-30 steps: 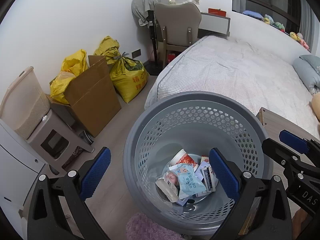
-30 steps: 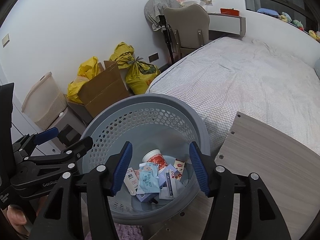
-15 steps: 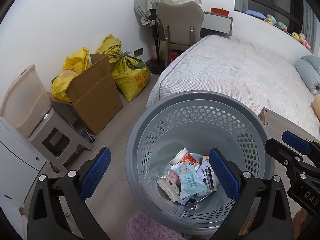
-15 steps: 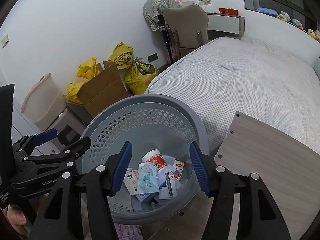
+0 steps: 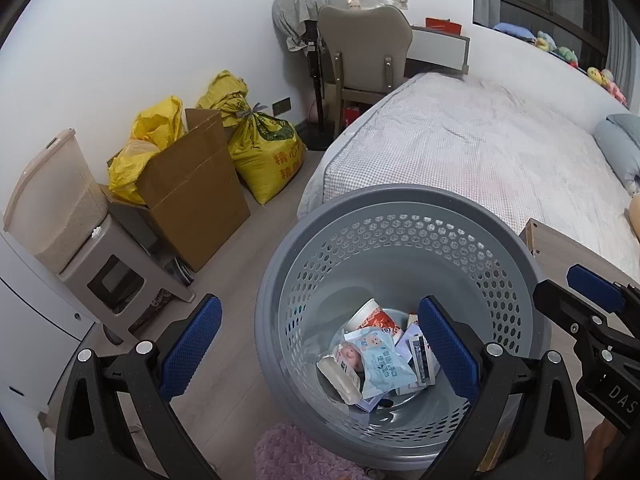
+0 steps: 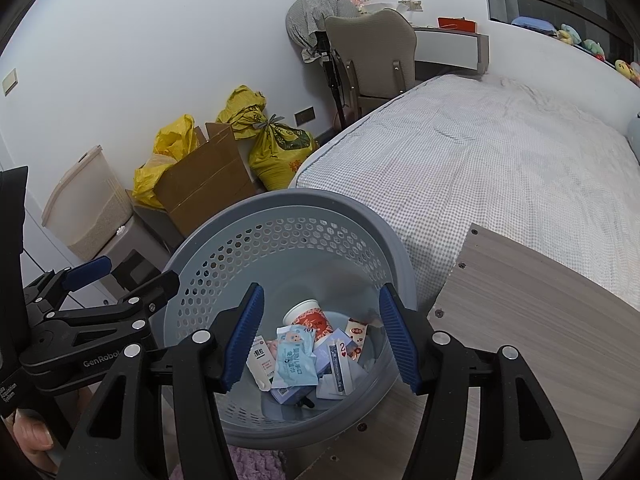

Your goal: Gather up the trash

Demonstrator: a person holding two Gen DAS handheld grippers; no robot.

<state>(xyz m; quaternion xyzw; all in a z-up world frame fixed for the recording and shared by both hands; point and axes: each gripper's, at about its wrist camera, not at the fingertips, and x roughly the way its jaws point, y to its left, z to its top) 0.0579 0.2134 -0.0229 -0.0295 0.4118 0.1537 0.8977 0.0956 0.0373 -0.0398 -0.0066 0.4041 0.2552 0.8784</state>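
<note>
Trash (image 6: 310,354) below right gripper (image 6: 320,336), in basket (image 6: 280,208)

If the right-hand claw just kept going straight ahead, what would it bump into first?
Probably the trash in the grey basket: the open right gripper points at the light blue packet there, though depth is uncertain.

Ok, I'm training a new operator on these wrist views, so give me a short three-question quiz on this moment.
1. True or false: the right gripper holds a wrapper.
2. Where does the paper cup lie: A) on the bed, B) in the basket, C) in the cardboard box?
3. Fill in: the light blue packet lies ____ the other trash in the basket.

Key:
1. False; both grippers, the left gripper too, have open jaws with nothing between them.
2. B.
3. On top of.
</note>
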